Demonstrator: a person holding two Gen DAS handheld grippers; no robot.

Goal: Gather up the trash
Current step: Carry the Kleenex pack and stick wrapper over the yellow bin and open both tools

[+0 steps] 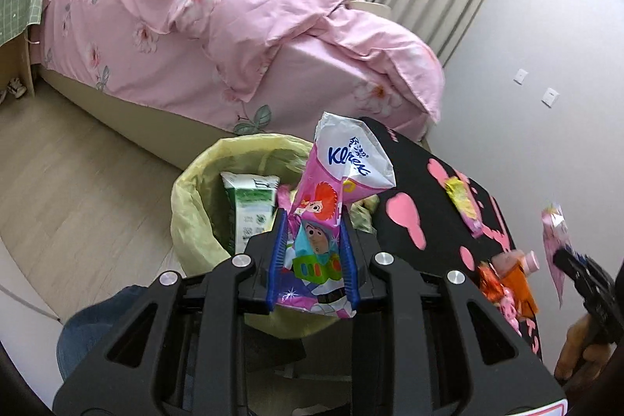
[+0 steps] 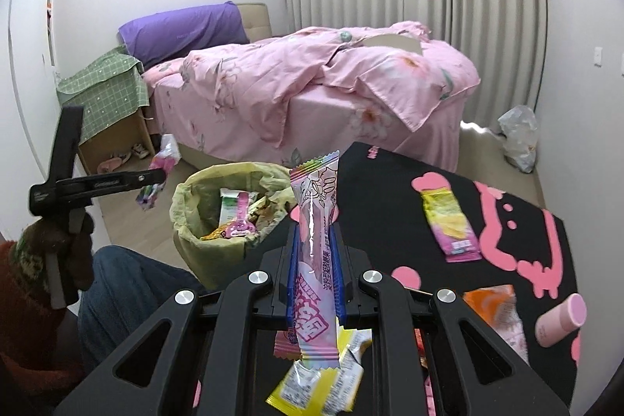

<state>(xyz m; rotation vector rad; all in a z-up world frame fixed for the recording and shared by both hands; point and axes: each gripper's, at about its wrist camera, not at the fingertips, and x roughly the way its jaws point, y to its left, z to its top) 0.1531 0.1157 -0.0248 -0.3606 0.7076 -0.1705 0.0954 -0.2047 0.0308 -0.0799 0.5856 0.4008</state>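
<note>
My left gripper [image 1: 314, 221] is shut on a pink Kleenex tissue pack [image 1: 351, 158] with cartoon figures, held over the trash bin [image 1: 191, 205] lined with a yellow-green bag. In the right wrist view this gripper [image 2: 162, 176] hangs left of the bin [image 2: 183, 209] with the pack [image 2: 156, 182] in it. My right gripper [image 2: 315, 236] is shut on a long pink and white candy wrapper [image 2: 314, 190], above the edge of the black table [image 2: 382, 190]. The left wrist view shows the right gripper [image 1: 561, 256] at the far right with that wrapper [image 1: 555, 232].
The bin holds a green and white carton [image 1: 249, 205] and other wrappers. On the table lie a yellow-pink wrapper [image 2: 452, 225], an orange wrapper [image 2: 495, 303], a pink bottle [image 2: 561, 318] and a yellow wrapper [image 2: 323, 377]. A pink bed [image 2: 312, 84] stands behind; a person's knee [image 2: 124, 283] is at left.
</note>
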